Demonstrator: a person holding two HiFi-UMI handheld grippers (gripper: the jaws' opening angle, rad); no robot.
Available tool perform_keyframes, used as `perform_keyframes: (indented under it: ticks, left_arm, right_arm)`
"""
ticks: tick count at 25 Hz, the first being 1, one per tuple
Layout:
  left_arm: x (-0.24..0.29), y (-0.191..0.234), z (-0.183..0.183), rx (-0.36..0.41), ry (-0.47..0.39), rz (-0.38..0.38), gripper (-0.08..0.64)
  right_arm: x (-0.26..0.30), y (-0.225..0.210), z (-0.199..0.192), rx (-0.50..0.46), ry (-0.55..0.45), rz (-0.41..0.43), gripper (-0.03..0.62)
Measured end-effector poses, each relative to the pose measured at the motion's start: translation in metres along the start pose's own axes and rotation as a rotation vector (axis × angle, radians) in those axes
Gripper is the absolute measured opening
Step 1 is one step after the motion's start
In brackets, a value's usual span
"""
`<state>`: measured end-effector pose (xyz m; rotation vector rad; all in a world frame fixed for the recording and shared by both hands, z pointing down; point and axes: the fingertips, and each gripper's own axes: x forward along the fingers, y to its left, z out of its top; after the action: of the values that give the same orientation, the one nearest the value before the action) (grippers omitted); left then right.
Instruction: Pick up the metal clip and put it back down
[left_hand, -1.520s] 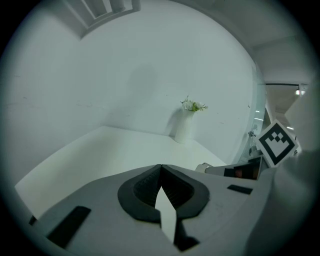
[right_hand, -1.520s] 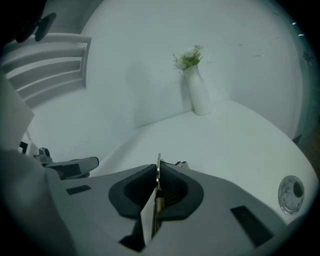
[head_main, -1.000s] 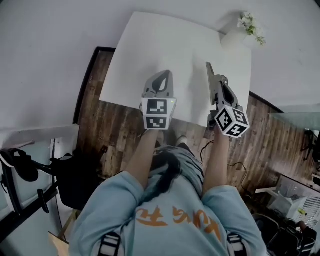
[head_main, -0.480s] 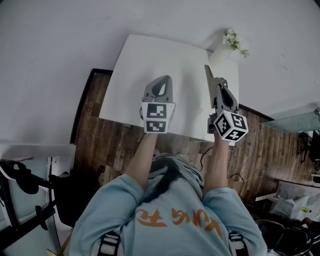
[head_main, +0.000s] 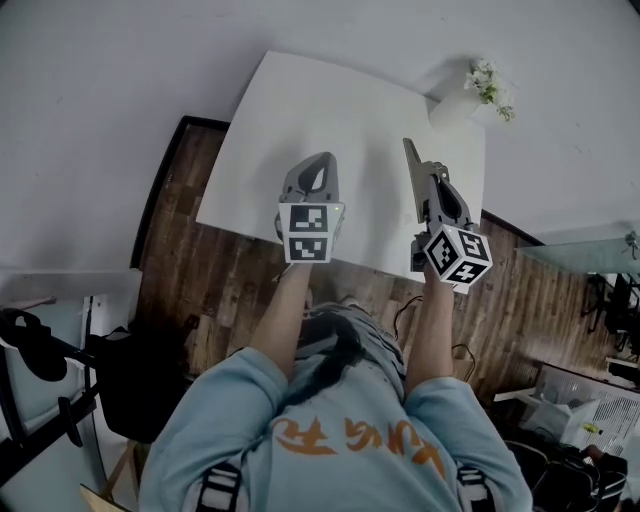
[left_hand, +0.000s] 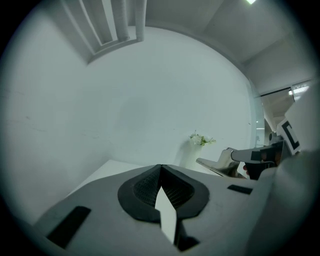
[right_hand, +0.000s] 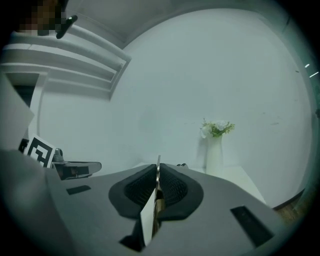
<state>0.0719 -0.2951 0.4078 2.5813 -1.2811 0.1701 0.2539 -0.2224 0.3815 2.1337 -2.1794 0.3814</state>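
The metal clip (head_main: 410, 170) is a thin bright strip held on edge above the white table (head_main: 300, 110). My right gripper (head_main: 425, 182) is shut on it; in the right gripper view the clip (right_hand: 158, 166) sticks up between the black pads (right_hand: 175, 187). My left gripper (head_main: 319, 165) hovers beside it over the table's near edge, shut and with nothing in it; its tips meet in the left gripper view (left_hand: 160, 169). That view also shows the right gripper (left_hand: 255, 155) with the clip (left_hand: 214, 165) pointing left.
A white vase with flowers (head_main: 462, 95) stands at the table's far right corner. Dark wooden floor (head_main: 200, 270) lies below the near edge. A black stand (head_main: 40, 350) is at the far left. White walls surround the table.
Both grippers keep their hold and their places above the table's near edge. The head view has drifted a little, so the table sits slightly differently in the frame.
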Motion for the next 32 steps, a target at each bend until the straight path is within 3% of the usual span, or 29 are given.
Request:
perform_keyframes:
  ticks: [12, 25, 32]
  left_arm:
    - [-0.032, 0.110, -0.066, -0.092, 0.126, 0.244, 0.020]
    - [-0.025, 0.179, -0.096, -0.086, 0.195, 0.343, 0.020]
    - [-0.029, 0.194, -0.113, -0.136, 0.211, 0.404, 0.020]
  right_arm:
    - [0.083, 0.094, -0.070, 0.061, 0.152, 0.238, 0.035]
    - [0.185, 0.163, -0.144, 0.130, 0.293, 0.426, 0.035]
    - [0.215, 0.173, -0.168, 0.155, 0.337, 0.455, 0.037]
